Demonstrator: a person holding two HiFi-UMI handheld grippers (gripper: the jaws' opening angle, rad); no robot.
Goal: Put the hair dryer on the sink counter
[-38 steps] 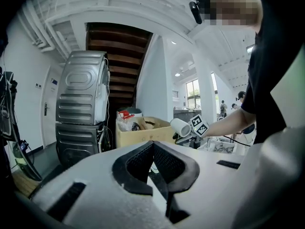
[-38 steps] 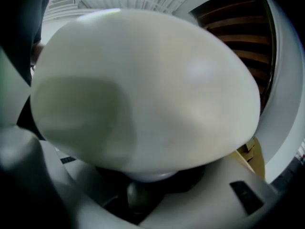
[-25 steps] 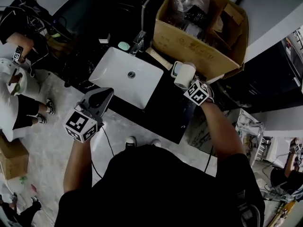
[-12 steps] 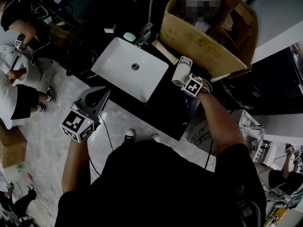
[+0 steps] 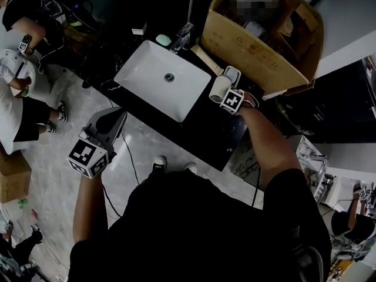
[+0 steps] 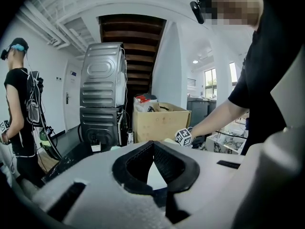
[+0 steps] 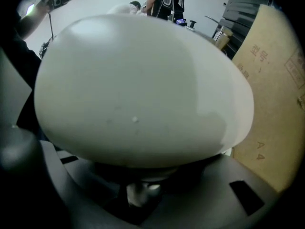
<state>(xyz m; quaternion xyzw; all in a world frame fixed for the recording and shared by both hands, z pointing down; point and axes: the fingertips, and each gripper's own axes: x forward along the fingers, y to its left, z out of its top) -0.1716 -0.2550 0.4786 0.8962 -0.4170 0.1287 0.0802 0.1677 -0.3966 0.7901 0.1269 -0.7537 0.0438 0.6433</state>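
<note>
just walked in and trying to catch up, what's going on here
A person stands at a black sink counter with tongs in each hand. The right tongs grip a white hair dryer, held low over the counter between the white basin and a cardboard box; whether it touches down is unclear. The left tongs are empty, out over the floor.
</note>
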